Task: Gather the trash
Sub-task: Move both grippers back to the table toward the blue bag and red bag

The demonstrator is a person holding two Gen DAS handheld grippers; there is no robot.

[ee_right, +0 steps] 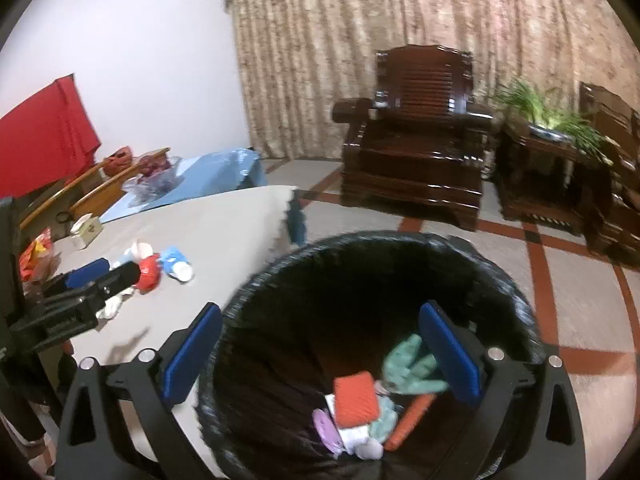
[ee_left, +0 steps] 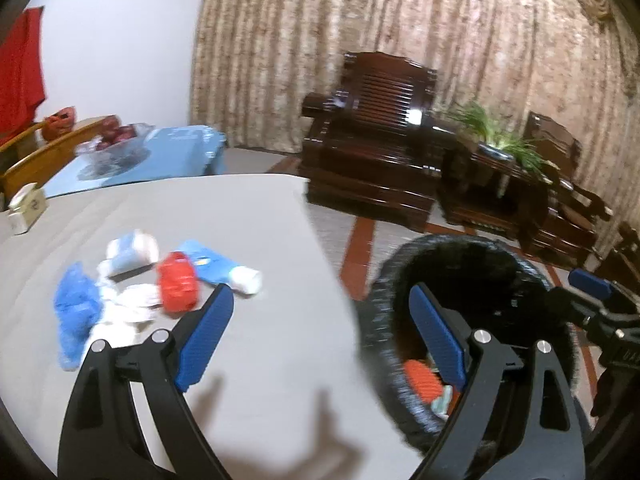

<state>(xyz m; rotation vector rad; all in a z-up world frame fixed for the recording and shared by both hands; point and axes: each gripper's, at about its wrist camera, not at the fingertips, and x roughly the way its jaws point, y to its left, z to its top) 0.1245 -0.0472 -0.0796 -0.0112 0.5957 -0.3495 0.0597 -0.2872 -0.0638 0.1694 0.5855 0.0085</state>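
A pile of trash lies on the grey table (ee_left: 248,240): a red crumpled packet (ee_left: 177,286), a blue tube with a white cap (ee_left: 224,270), a blue crumpled bag (ee_left: 76,312) and white wrappers (ee_left: 132,304). My left gripper (ee_left: 320,336) is open and empty, above the table's right edge. A black-lined trash bin (ee_right: 360,280) stands beside the table and holds an orange packet (ee_right: 355,398), green paper (ee_right: 408,366) and other scraps. My right gripper (ee_right: 320,354) is open and empty over the bin's mouth. The pile also shows in the right wrist view (ee_right: 160,266).
A small tissue box (ee_left: 26,208) sits at the table's far left. A blue-covered table with a fruit bowl (ee_left: 116,148) stands behind. Dark wooden armchairs (ee_left: 372,136) and a plant (ee_left: 496,132) stand across the tiled floor, before a curtain.
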